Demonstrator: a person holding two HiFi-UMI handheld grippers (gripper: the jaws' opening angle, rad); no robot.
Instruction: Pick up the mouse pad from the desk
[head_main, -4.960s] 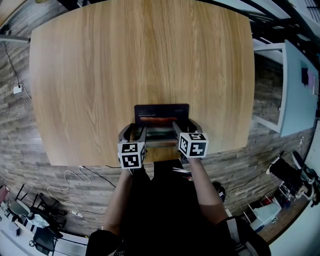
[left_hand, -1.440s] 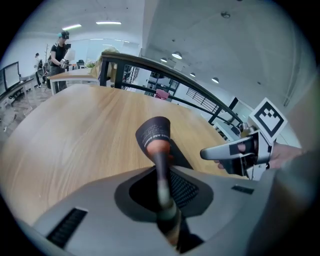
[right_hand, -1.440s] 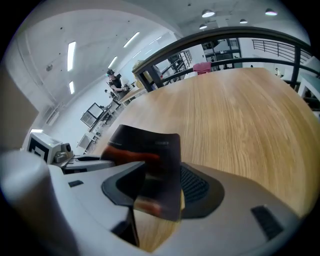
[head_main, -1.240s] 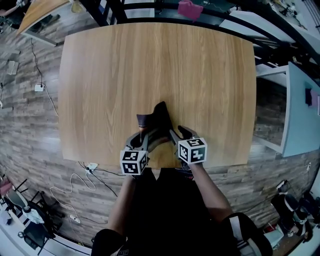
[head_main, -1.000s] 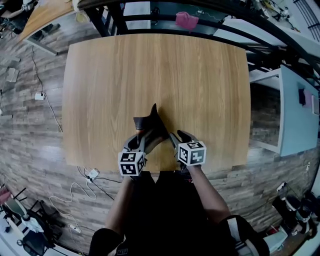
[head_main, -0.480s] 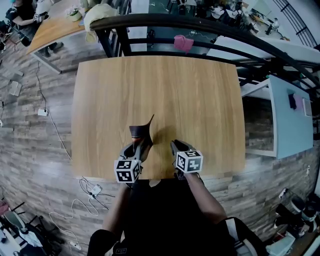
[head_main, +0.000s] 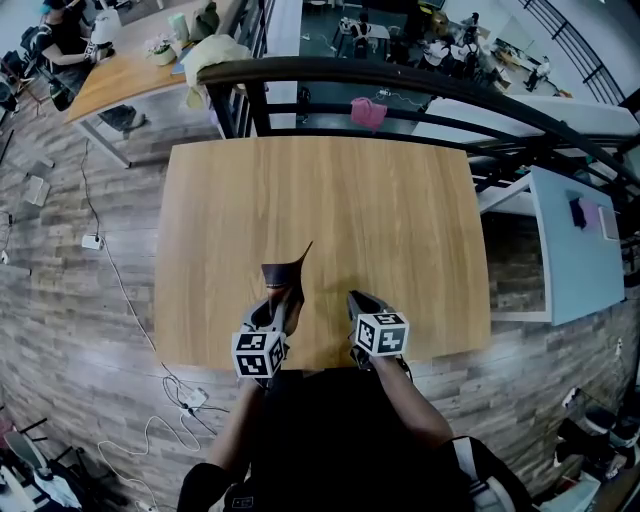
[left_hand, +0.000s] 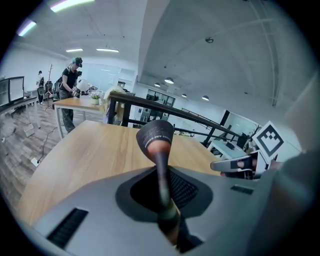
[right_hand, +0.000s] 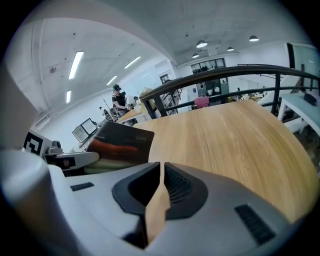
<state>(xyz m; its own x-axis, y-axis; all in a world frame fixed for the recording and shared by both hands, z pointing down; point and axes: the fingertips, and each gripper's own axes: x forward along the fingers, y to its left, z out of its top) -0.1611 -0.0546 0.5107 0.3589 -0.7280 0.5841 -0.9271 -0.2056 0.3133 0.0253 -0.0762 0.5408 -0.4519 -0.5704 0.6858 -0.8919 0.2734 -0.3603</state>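
As my left claw (head_main: 283, 300) clamps the mouse pad (head_main: 284, 272), its long axis pointing straight ahead, up off the bench (head_main: 390, 200), my right claw (head_main: 353, 299) is closing, empty, just beside it.

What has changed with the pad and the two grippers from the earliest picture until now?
The pad lay flat on the desk. The left gripper took hold of it and lifted it, and it now stands up from the jaws, off the wood. The right gripper drew away from the pad; its jaws are closing on nothing. Both grippers stayed by the desk's near edge.
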